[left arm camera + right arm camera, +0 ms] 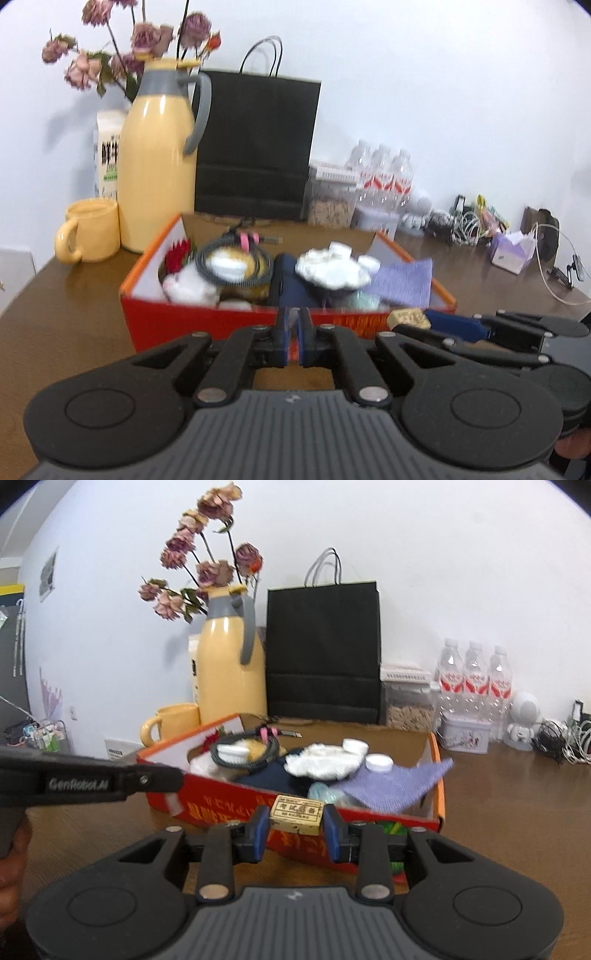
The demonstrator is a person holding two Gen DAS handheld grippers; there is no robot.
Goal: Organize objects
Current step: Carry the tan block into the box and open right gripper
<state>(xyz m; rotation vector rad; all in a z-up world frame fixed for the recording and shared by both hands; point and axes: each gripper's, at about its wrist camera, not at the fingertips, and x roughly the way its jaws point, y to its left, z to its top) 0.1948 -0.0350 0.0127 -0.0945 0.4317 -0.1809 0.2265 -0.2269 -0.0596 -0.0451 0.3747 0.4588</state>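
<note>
The right gripper [296, 818] clamps a small tan eraser [296, 814] by its short ends, just short of the red box [236, 805]. The eraser looks light, rubbery and stiff enough for this end grip. Beside it, the left gripper [294, 334] is closed on nothing, above the tabletop [74, 314].
</note>
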